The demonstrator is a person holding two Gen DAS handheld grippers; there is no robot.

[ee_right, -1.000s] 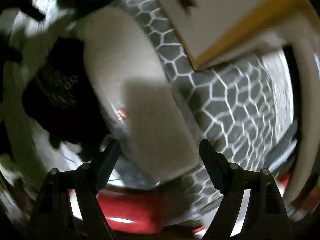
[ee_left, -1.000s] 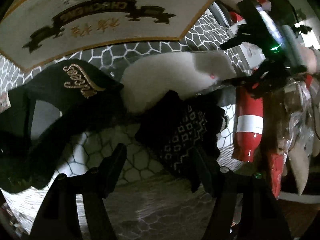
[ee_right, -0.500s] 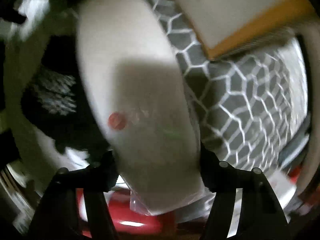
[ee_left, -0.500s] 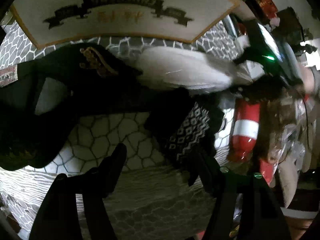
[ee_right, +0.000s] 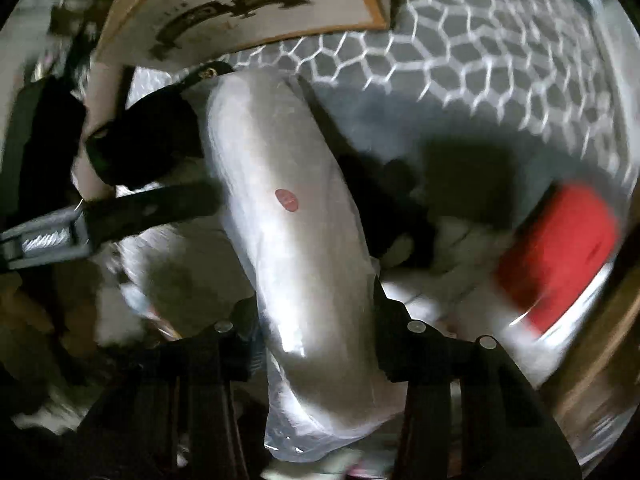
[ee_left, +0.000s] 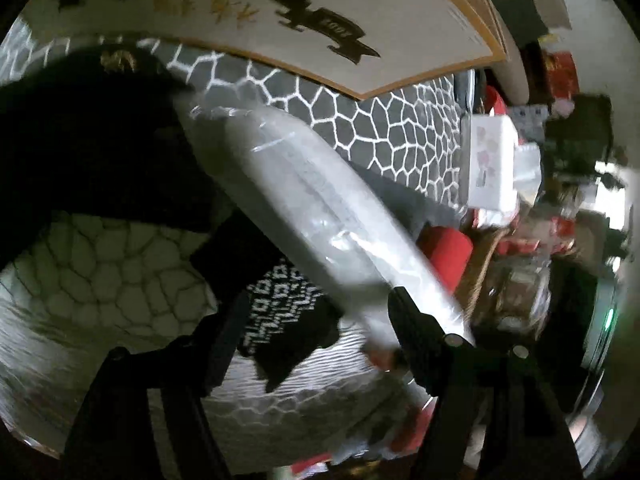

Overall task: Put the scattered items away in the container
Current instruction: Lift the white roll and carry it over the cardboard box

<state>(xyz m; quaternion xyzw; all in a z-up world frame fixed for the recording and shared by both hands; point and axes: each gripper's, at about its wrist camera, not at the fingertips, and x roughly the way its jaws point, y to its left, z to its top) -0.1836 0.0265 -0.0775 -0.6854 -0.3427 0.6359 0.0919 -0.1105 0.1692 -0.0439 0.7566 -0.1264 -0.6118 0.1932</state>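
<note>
Carrying step, by judgement; right gripper (ee_right: 316,316) clamped on white packet (ee_right: 288,216), lifted above patterned cloth (ee_right: 500,64); left gripper (ee_left: 316,320) apart, holding nothing; next, moving packet toward container, not clearly seen.

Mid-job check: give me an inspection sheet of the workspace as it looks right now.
Surface: grey cloth with white honeycomb lines.
Job's things: white pack in clear wrap, red dot on it; black patterned cloth; black cap.
Clutter: red can; printed board; white box.
Grippers: right gripper shut on the pack; left gripper open, above the patterned cloth.
Cables: nothing seen.
Surroundings: dim, blurred.
</note>
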